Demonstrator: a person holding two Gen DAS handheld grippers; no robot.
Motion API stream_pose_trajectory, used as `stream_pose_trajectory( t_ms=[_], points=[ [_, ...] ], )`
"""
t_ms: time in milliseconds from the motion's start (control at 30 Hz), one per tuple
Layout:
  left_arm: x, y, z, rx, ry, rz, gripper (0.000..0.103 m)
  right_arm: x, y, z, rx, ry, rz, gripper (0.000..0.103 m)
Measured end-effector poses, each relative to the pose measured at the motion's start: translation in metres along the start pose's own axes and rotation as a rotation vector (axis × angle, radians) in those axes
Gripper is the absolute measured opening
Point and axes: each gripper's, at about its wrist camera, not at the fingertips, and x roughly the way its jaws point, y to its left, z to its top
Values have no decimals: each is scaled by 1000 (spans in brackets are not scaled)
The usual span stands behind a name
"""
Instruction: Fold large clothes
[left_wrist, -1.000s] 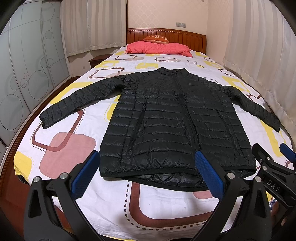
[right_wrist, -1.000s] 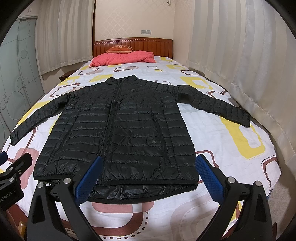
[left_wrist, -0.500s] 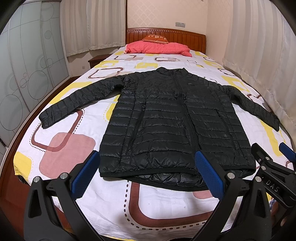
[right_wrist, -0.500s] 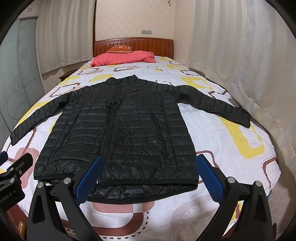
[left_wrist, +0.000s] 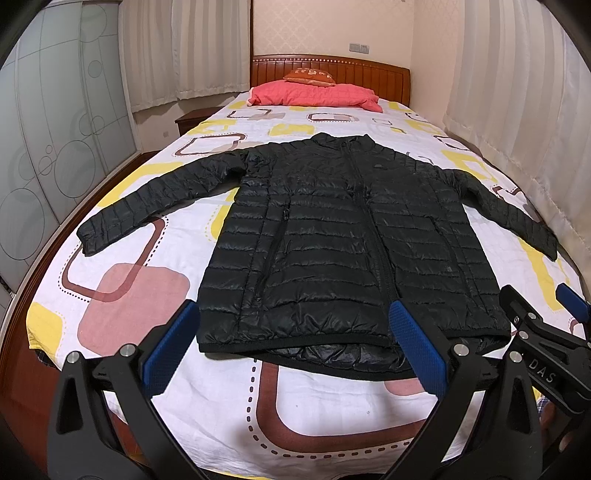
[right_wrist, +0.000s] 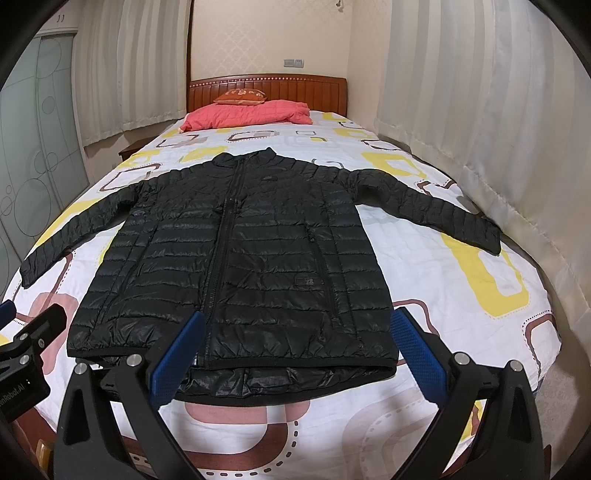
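A black quilted puffer jacket (left_wrist: 343, 236) (right_wrist: 236, 266) lies flat and zipped on the bed, front up, collar toward the headboard, both sleeves spread outward. My left gripper (left_wrist: 295, 343) hovers open above the foot of the bed, its blue pads framing the jacket's hem, touching nothing. My right gripper (right_wrist: 295, 350) is likewise open over the hem, holding nothing. The right gripper (left_wrist: 546, 332) also shows at the right edge of the left wrist view, and the left gripper (right_wrist: 26, 343) at the left edge of the right wrist view.
The bed (left_wrist: 122, 306) has a white sheet with yellow, pink and brown shapes. A pink pillow (left_wrist: 317, 94) and an orange cushion (left_wrist: 310, 75) lie by the wooden headboard (right_wrist: 303, 90). Curtains (right_wrist: 480, 122) hang along the right; a sliding wardrobe (left_wrist: 48, 140) stands left.
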Motion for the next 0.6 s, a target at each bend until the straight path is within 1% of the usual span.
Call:
stream_pose_trajectory(
  t_ms=[333,433,533,600],
  points=[
    [1,-3,-7,1,4,-4,101,2,3,-3,1,0,1,99],
    [3,-2,-7,-7,10,-12,101,6,4,-4,10,11,18,99],
    [16,10,-3,-54,40,-22,101,18,-2,-1,46,36,63,99],
    [33,23,3,-104,90,-30,101,30,-12,3,83,57,90,99]
  ],
)
